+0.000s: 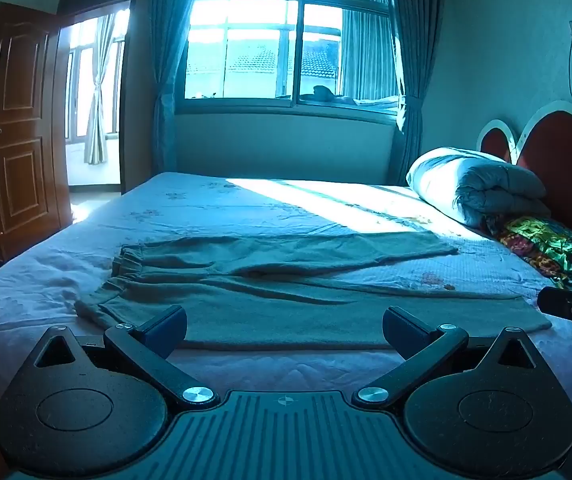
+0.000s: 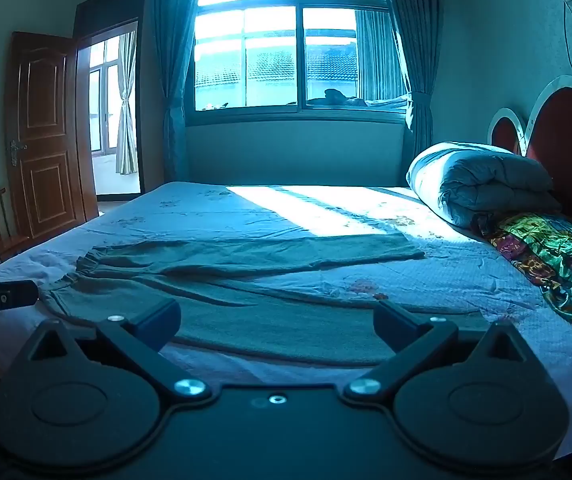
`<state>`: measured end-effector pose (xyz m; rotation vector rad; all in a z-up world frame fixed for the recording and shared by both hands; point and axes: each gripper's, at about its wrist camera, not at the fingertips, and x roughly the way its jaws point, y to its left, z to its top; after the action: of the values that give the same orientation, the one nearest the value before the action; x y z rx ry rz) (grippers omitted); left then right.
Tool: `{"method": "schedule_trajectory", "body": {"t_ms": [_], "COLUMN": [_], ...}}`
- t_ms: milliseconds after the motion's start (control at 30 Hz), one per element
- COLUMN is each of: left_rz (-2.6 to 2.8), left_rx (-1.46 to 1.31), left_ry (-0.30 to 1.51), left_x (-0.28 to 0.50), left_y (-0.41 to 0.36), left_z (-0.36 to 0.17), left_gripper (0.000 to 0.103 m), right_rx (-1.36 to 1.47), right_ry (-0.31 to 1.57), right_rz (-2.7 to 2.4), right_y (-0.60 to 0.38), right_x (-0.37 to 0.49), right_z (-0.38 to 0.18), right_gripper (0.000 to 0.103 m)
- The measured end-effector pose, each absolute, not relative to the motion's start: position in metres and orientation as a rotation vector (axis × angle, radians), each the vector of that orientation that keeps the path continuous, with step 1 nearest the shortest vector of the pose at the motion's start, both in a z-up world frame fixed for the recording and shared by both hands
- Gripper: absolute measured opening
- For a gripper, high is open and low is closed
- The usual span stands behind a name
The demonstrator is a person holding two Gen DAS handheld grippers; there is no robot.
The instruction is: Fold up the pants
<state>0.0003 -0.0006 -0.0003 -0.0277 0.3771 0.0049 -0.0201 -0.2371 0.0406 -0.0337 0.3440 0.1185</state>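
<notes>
Left wrist view: the grey-green knit pants (image 1: pixel 286 300) lie flat on my bed, long axis left to right, waistband left. My left gripper (image 1: pixel 285 330) and right gripper (image 2: pixel 277 326) hover open at the near leg's edge.

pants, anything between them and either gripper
Nothing visible. Both the left gripper and right gripper are open at the near edge of the pants, spread flat on the bed.

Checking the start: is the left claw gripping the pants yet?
Apart. The left wrist view shows the left claw wide open, with the pants flat on the bed beyond its fingers.
</notes>
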Motion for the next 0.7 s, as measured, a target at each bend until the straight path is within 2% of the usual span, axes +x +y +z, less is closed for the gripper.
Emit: {"method": "schedule_trajectory", "body": {"t_ms": [700], "left_rz": [-0.007], "left_rx": [-0.031], "left_ry": [0.383], "left_x": [-0.0004], "left_y": [-0.0038], "left_z": [-0.001], "left_gripper": [0.103], "right_rx": [-0.028], "right_ry": [0.343], "right_rz": [0.117], "right_y": [-0.2386], "right_x": [-0.0194], "right_z": [0.0396], "right_gripper": [0.097]}}
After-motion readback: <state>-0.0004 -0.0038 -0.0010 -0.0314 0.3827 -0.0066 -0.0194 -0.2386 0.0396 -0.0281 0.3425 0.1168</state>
